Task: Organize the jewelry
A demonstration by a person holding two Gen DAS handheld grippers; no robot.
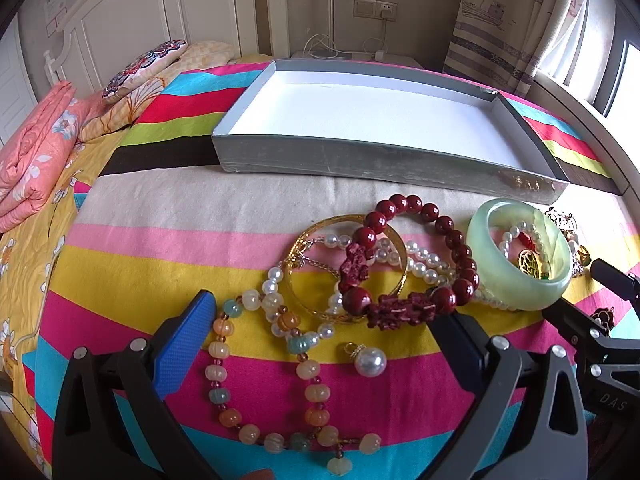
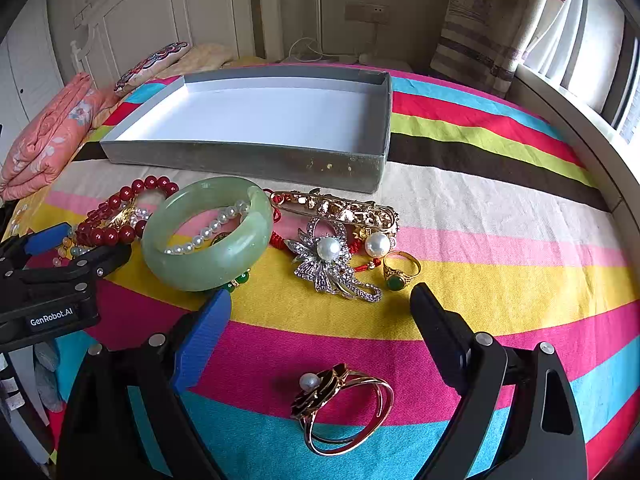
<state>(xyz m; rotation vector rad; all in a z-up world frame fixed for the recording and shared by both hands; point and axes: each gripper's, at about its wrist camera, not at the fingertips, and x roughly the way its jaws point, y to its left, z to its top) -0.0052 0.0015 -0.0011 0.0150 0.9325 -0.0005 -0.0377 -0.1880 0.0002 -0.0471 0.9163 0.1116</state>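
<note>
White panelled headboard (image 1: 132, 4), striped bedspread (image 2: 500, 240), folded pink quilt (image 1: 32, 152), wall socket (image 1: 375, 9), curtained bright window (image 2: 580, 40).

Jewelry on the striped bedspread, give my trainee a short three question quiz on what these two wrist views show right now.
1. True or false: the gray box already holds some jewelry.
2. Multiple choice: what lies between the open fingers of the right gripper? A) a green bangle B) a gold bracelet with a dark flower and a pearl C) a red bead bracelet
3. Fill in: a string of pearls passes through the green ____.

Key:
1. False; its white floor is bare.
2. B, the flower bracelet.
3. Bangle; the pearls run through its middle.
</note>
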